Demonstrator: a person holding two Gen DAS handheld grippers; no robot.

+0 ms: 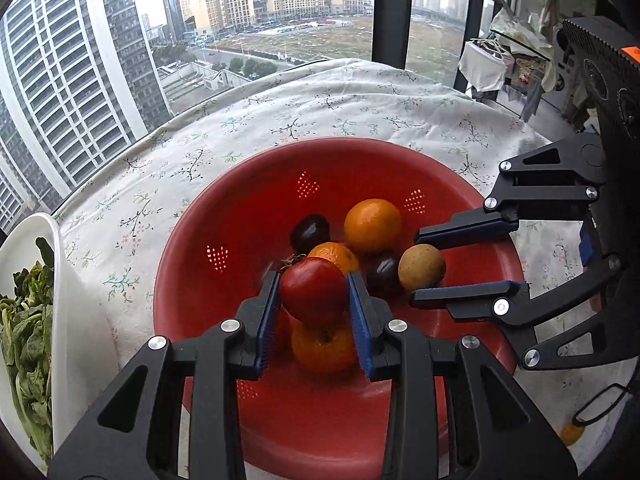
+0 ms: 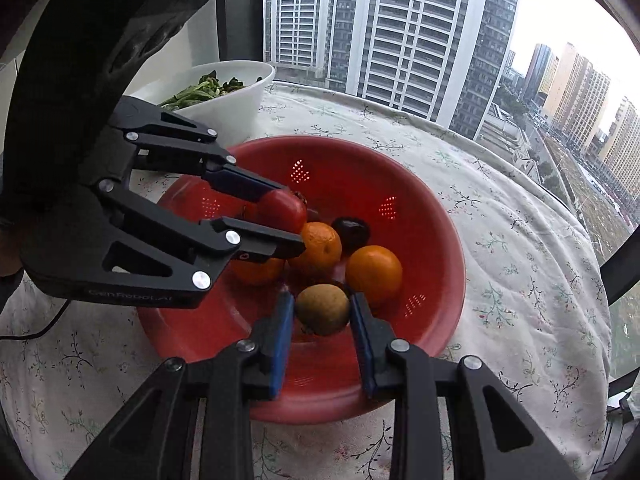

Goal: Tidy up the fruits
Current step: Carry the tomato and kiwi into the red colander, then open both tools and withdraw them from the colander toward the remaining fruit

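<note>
Over the red colander [image 1: 192, 280], the left hand-held gripper [image 1: 314, 292] is pinching a tomato [image 1: 314, 290] while the right hand-held gripper [image 2: 322, 310] is squeezing a brownish fruit [image 2: 322, 309]; oranges [image 1: 372, 224] and plums [image 1: 310, 232] are sitting inside.

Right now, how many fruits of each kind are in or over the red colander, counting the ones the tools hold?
Oranges: 3
Dark plums: 2
Red tomato, clamped in the left tool: 1
Brown-green kiwi, clamped in the right tool: 1
Total: 7, all within the colander rim.
</note>
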